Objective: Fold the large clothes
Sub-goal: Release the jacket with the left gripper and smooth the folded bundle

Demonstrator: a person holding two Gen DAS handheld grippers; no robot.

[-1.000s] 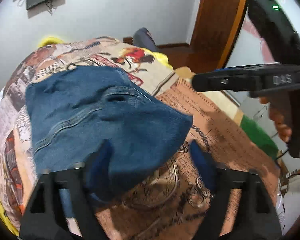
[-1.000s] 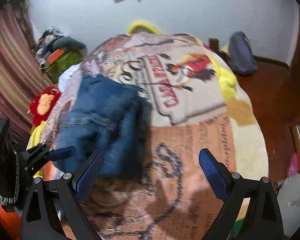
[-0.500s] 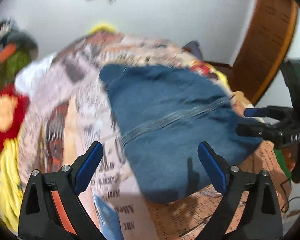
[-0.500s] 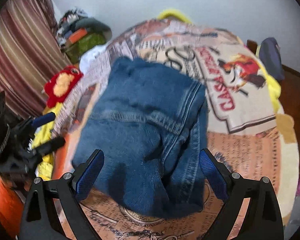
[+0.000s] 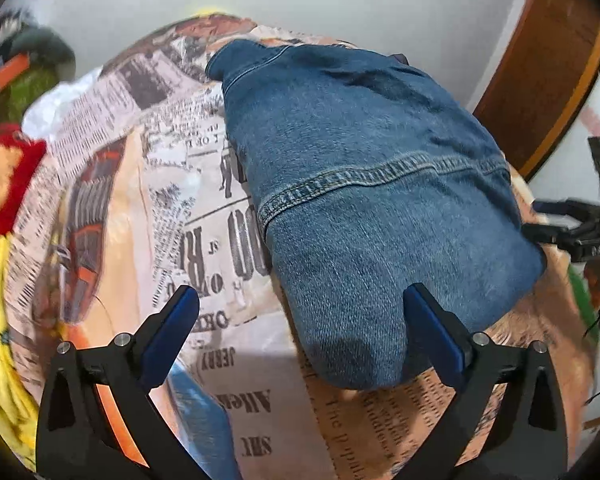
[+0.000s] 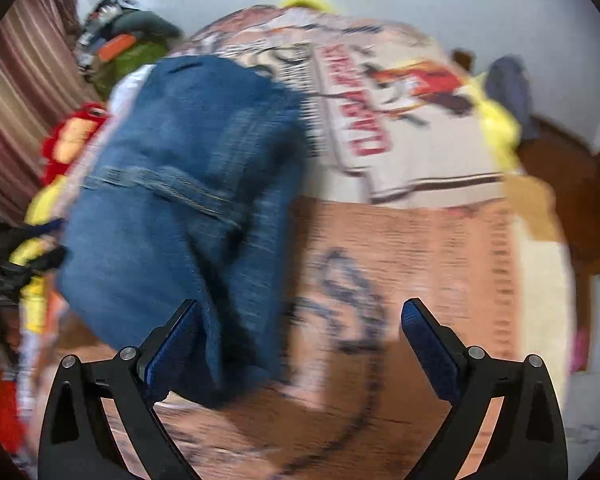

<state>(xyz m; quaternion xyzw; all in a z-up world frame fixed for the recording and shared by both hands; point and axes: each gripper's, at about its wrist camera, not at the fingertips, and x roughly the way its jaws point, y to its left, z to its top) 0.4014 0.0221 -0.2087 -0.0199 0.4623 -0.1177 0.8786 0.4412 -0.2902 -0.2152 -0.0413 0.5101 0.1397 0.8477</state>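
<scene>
Bed cover [image 5: 204, 208]: the open printed stretch left of the folded jeans [image 5: 364, 184] gives passage for the left gripper [image 5: 300, 320], its fingers spread wide and holding nothing; the jeans' near end lies by its right finger. The right gripper [image 6: 300, 332], likewise spread, has bare cover ahead and to its right, jeans [image 6: 180, 200] bulking at its left finger. Obstructions at the far-left edge: red-and-yellow plush toy [image 5: 0, 184], green bundle [image 6: 134, 54], striped curtain [image 6: 16, 100].
</scene>
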